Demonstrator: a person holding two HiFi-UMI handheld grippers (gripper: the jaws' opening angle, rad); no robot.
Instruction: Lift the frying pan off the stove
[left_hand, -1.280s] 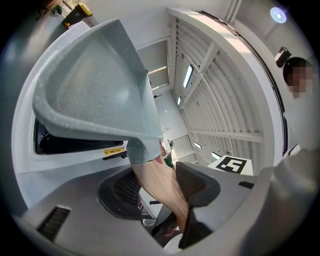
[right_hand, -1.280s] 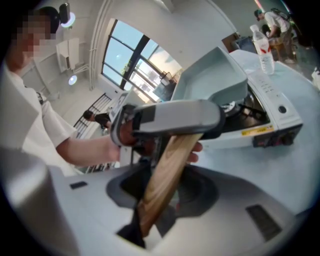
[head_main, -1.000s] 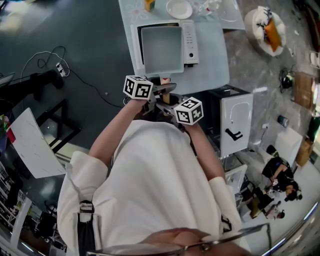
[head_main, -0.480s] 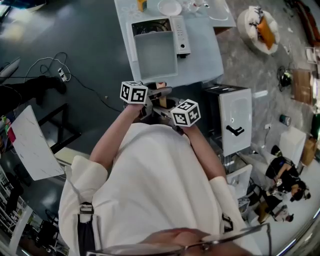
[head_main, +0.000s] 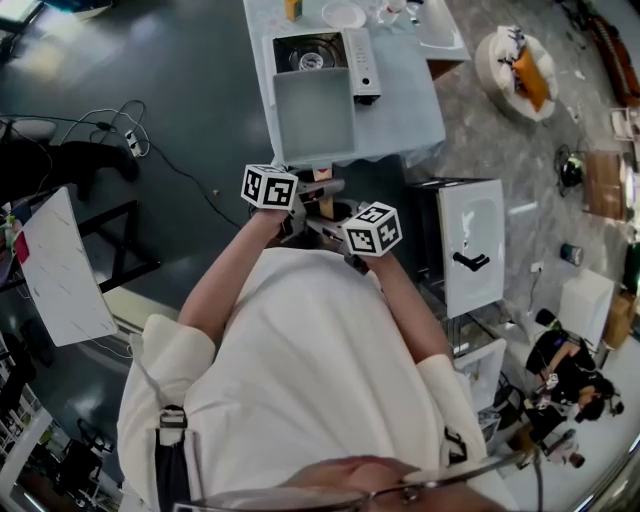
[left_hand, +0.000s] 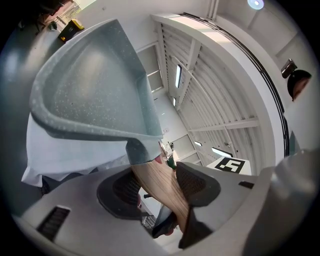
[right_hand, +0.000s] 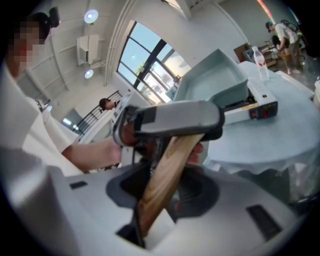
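The square grey frying pan (head_main: 313, 110) hangs in the air over the near part of the table, its wooden handle (head_main: 325, 197) pointing back at me. The stove (head_main: 330, 55) behind it shows its bare burner. My left gripper (head_main: 316, 188) is shut on the wooden handle (left_hand: 162, 187) close to the pan (left_hand: 90, 100). My right gripper (head_main: 326, 214) is shut on the same handle (right_hand: 165, 185) a little nearer to me, just behind the left gripper (right_hand: 170, 120). The pan (right_hand: 212, 80) is seen above the stove's front (right_hand: 260, 105).
The table carries a pale cloth (head_main: 410, 110), a white plate (head_main: 343, 14) and a bottle (right_hand: 258, 56). A white cabinet (head_main: 470, 240) stands at my right, cables (head_main: 110, 130) and a white board (head_main: 65, 270) at my left. People (head_main: 560, 365) are at the lower right.
The pan has come off the stove toward me with both grippers still on its handle. The burner, covered a second ago, is now in plain sight.
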